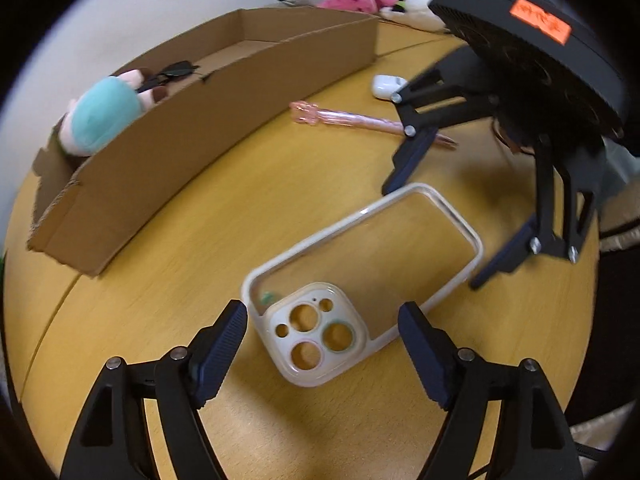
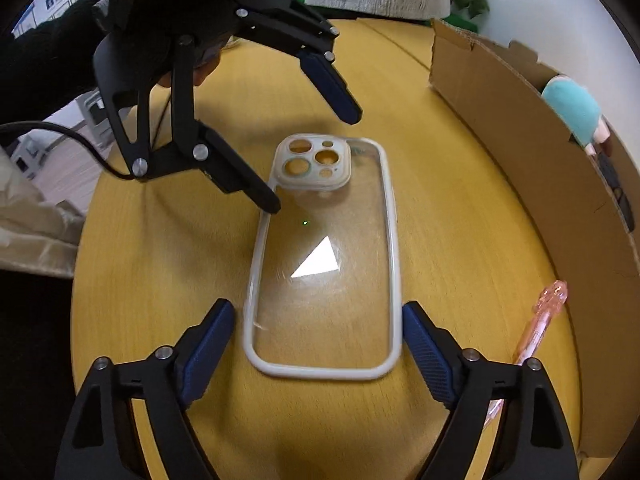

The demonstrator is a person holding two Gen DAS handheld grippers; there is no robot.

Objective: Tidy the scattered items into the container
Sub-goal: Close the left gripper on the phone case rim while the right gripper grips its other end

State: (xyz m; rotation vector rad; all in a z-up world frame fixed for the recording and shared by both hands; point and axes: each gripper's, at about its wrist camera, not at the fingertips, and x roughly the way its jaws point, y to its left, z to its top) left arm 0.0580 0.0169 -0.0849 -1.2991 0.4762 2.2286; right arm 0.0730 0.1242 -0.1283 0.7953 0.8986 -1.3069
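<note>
A rounded, honey-coloured wooden worktop (image 1: pixel 280 184) stands by a pale wall, with soft toys piled at its far edge. On it lies a clear phone case (image 2: pixel 324 264) with a whitish rim, flat and camera cut-outs up, in the middle of the worktop, outside the container.

The left hand-held gripper (image 1: pixel 322 346) straddles the camera end of the case, jaws spread wide, pads standing just off the rim on either side, so it is released. The right hand-held gripper (image 2: pixel 318 338) straddles the opposite end the same way; its right pad sits just beside the rim, its left pad apart, nothing clamped.

Along the far left in the left wrist view runs a long, shallow cardboard box (image 1: pixel 224 120). Inside it lie a plush toy (image 1: pixel 104 114) with a teal body and a pair of dark glasses (image 1: pixel 172 72). On the bare worktop near the box are a pink pen (image 1: pixel 360 122) and, farther off, a white earbud case (image 1: pixel 388 86).
</note>
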